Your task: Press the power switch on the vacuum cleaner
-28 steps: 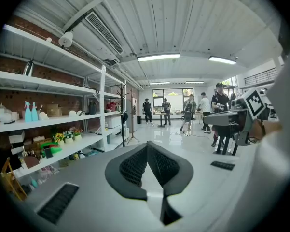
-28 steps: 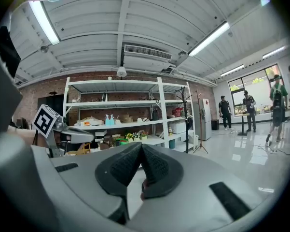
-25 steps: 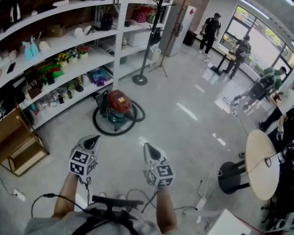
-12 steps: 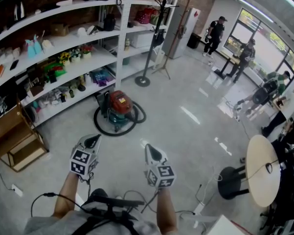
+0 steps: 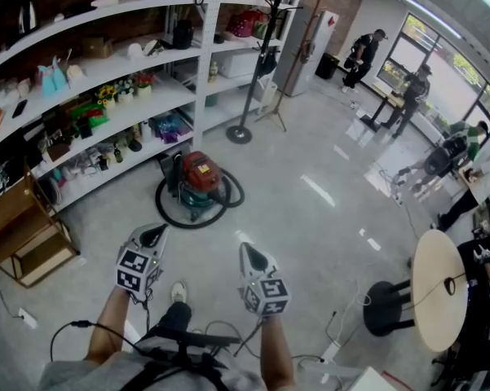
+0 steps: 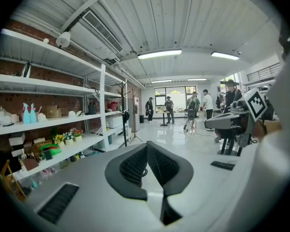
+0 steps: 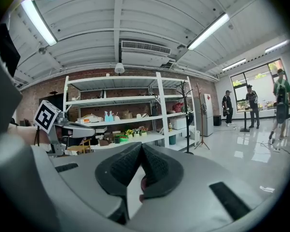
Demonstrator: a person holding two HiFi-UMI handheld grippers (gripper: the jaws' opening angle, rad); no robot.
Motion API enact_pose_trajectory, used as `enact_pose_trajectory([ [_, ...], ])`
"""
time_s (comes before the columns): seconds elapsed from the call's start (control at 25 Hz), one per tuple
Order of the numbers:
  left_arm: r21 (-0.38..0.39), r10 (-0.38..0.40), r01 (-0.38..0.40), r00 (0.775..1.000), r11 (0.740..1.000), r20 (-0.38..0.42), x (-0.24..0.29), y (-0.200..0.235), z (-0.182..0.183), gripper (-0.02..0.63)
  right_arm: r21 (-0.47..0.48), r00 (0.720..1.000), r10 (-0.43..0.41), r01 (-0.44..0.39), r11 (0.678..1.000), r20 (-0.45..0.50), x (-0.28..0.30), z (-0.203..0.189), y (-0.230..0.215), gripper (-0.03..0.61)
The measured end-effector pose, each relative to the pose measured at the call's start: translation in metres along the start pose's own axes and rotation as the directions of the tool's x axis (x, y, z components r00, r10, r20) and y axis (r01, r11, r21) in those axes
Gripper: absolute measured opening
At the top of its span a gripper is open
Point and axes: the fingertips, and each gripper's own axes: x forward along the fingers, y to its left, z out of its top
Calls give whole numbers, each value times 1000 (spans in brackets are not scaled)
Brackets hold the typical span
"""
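Grey polished floor spreads across a large room with brick behind a white shelving unit on the left and bright windows far off on the right. In the head view the unit shows three crowded tiers, with two pale blue spray bottles on the middle one.

One vacuum cleaner, red on top and teal below, stands on the floor just in front of the lowest shelf, its black hose looped around it. One black coat stand rises beyond it. One round surface on a black pedestal sits at the right edge, and a wooden crate at the left edge. At least three people are near the windows.

Both tools are held low and near the body, well apart from the vacuum cleaner. The left hand-held gripper has its jaws pressed together with nothing between them, and so does the right hand-held gripper. Bare floor lies between them and the vacuum cleaner, and wider open floor runs right toward the windows.
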Motion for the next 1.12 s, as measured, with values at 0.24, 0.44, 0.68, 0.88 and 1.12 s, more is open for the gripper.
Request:
enact_pose_trajectory([
  [0.24,11,-35,35,999,999,-7,41,23,14,6,-7,1000,-8,8,1000,-10,43,6,-16,12],
  [0.44,19,-35,35,999,999,9,73,54,31,6,15,1000,-11,11,1000,-10,84,28,-22,12],
  [0.68,-6,-41,41,999,999,12,108,102,41,6,6,1000,-20,20,1000,-22,143,45,-30,12],
  [0.88,-12,-48,48,999,999,11,136,140,41,6,-2,998,-35,35,999,-43,184,50,-34,12],
  [1.12,10,-60,60,998,998,6,166,170,40,6,7,997,-59,59,998,-46,220,52,-40,12],
])
